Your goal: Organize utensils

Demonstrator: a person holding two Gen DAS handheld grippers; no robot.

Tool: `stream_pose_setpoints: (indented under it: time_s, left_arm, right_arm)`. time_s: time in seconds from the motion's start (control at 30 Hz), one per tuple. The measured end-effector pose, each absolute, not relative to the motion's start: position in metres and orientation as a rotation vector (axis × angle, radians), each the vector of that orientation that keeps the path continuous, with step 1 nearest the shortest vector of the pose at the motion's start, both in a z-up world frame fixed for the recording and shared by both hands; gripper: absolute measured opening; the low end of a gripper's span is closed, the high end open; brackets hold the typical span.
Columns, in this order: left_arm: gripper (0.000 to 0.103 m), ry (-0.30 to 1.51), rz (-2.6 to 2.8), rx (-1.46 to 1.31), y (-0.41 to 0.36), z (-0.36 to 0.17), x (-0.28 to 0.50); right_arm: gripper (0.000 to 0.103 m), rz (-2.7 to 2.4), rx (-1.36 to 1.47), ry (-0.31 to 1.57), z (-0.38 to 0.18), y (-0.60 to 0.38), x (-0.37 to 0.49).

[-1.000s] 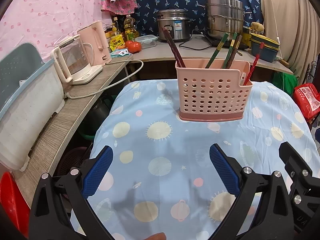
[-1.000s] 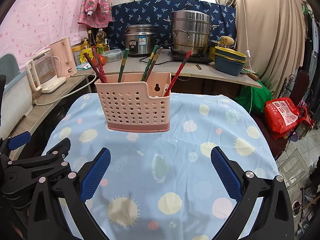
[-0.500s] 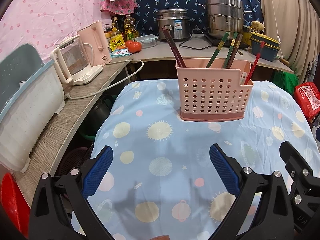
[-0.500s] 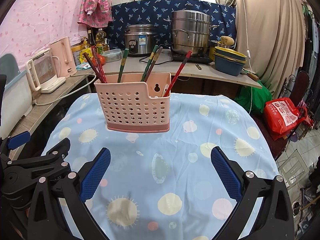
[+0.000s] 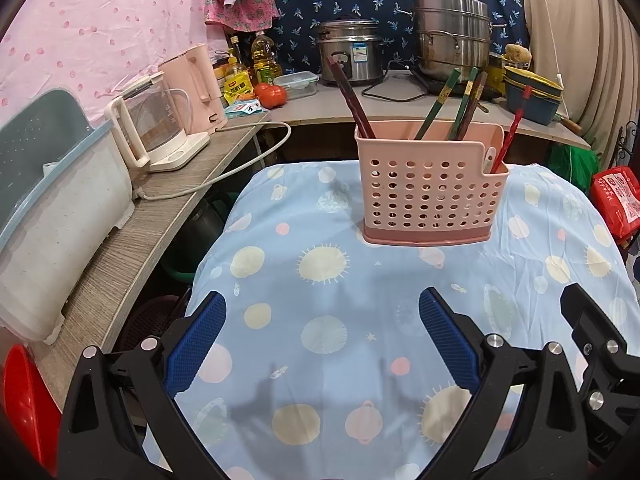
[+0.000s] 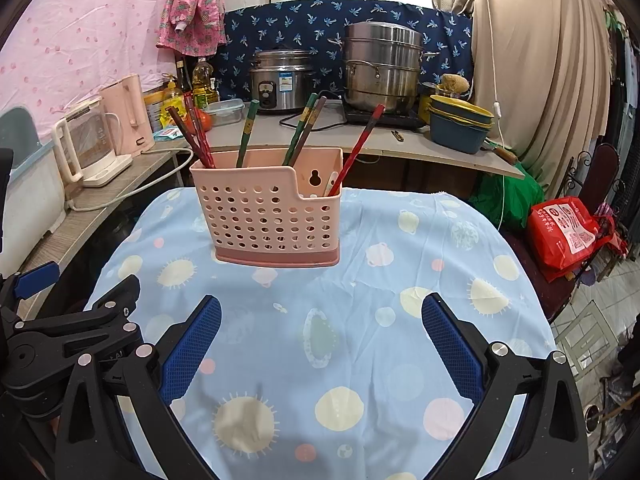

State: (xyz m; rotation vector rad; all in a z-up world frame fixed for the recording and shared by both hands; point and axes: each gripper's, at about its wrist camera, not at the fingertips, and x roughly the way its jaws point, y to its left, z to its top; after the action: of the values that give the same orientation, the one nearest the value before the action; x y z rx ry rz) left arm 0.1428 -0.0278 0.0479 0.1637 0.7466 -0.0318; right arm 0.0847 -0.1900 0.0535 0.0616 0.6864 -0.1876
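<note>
Both grippers, left gripper [image 5: 320,344] and right gripper [image 6: 320,344], are being held spread and empty before the pink basket [image 6: 272,216]; its leaning chopsticks [image 6: 362,142] risk being knocked, tipping it.

Pale pink perforated utensil basket [image 5: 430,190] with a darker dusty-pink base band, standing on a sky-blue tablecloth [image 5: 360,300] printed with cream suns, pink dots and pale green planets. Inside the basket: dark red-brown chopsticks [image 5: 352,100] at its left end, green ones with gold bands [image 5: 438,104] in the middle, one bright red chopstick [image 5: 512,132] at its right end. In front of the basket, black left gripper [image 5: 322,334] and black right gripper [image 6: 322,336], both with royal-blue textured pads. Behind the basket, navy cloth [image 6: 340,24] with light-blue palm print; silver steel pots [image 6: 382,68]. Left of the basket, pink dotted wall fabric [image 5: 92,32], blush-pink kettle [image 5: 198,80].
</note>
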Motion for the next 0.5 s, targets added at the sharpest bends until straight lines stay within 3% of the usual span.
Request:
stream_pose_setpoints:
  time_s: [0.5]
  left_arm:
    - [0.093,0.751,-0.025,0.151,-0.0274,0.0471,0.1439]
  right_arm:
    - [0.097,-0.188,0.059,0.687,0.0542,-0.1889,0.0853]
